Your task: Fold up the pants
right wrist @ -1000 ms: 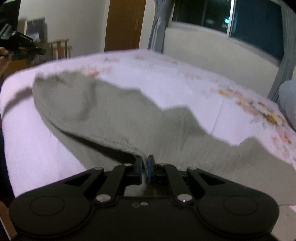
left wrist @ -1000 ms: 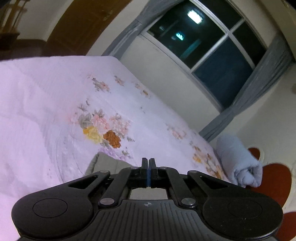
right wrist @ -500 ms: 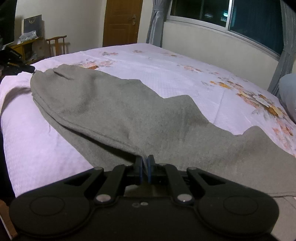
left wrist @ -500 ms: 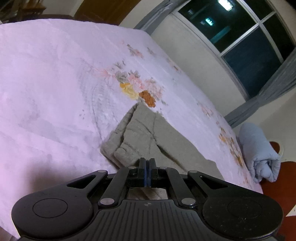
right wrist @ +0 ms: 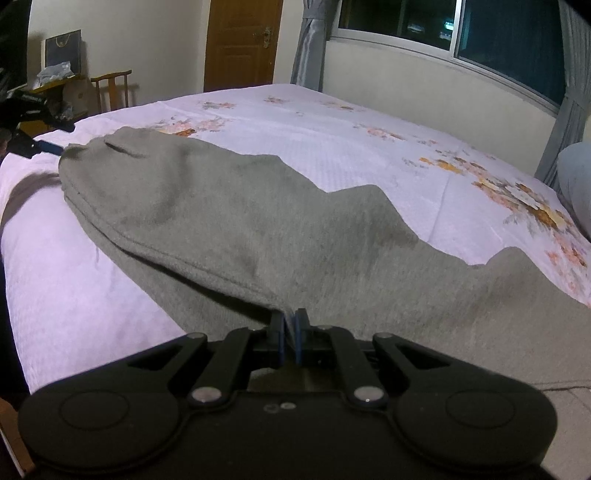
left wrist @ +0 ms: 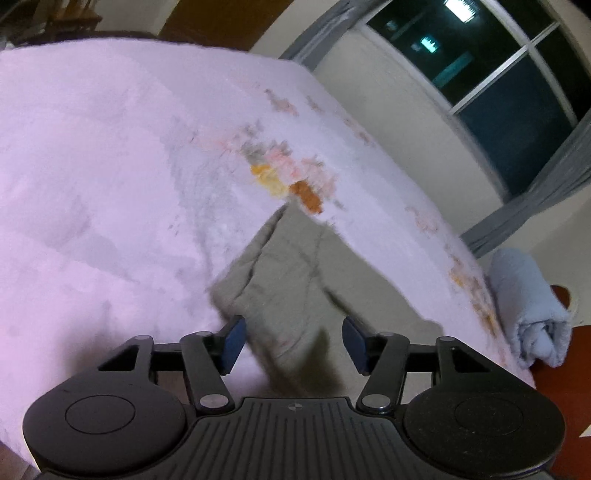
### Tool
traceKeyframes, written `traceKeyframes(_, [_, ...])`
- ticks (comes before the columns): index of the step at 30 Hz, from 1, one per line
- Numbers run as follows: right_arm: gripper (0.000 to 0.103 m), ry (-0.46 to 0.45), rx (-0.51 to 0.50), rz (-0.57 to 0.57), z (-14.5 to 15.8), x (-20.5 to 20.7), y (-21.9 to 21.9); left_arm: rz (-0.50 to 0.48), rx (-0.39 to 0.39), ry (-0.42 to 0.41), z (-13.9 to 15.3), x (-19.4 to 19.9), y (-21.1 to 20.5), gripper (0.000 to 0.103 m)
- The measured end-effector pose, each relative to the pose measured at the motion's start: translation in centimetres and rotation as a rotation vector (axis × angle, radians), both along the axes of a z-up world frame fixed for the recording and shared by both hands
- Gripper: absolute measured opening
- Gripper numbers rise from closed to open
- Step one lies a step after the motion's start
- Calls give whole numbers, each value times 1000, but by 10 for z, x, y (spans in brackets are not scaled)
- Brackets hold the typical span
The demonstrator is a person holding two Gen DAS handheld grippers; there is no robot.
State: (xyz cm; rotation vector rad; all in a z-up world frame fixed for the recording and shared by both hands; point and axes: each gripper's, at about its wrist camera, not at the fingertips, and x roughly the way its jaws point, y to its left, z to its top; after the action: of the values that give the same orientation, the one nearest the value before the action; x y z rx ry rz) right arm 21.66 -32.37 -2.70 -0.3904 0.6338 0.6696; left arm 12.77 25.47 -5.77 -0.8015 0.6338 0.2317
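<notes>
Grey pants (right wrist: 258, 229) lie stretched across the pale floral bed (right wrist: 369, 155). My right gripper (right wrist: 290, 325) is shut on a fold of the pants at the near edge. In the left wrist view the far end of the pants (left wrist: 288, 280) rests on the bed (left wrist: 110, 166). My left gripper (left wrist: 294, 339) hangs just above that end, and its jaws are opening. The cloth lies between and below the blue pads (left wrist: 234, 338), which do not press on it. The left gripper (right wrist: 59, 137) also shows at the left edge of the right wrist view, beside the pants' end.
A rolled light-blue blanket (left wrist: 528, 314) sits at the bed's far right corner, also visible as the blanket (right wrist: 576, 177). A wooden door (right wrist: 240, 40) and a chair (right wrist: 110, 88) stand behind the bed. A dark window with grey curtains (right wrist: 480, 26) lines the far wall.
My left gripper came down to the bed with the pants' end, then opened and let it go. My right gripper stayed shut on the cloth.
</notes>
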Motion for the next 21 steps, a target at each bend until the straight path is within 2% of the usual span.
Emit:
traceKeyframes(3, [0,3,0,-1,-1,0,0,8,-10,13,-7,5,-1,53])
traceKeyframes(4, [0,4,1,-2,-1,0,0,13,-11,16,-7,8,-1,39])
traceKeyframes(8, [0,5,2,-6,0,0,0,-9,44,52,-1,20,-8,28])
traceKeyframes(14, [0,7,8,-12,-2,0,-1,-31,101,67,6,19,-12,25])
traceKeyframes(21, [0,5,18,-20,-1,2,-2,-17,129,71,13,19,-17,28])
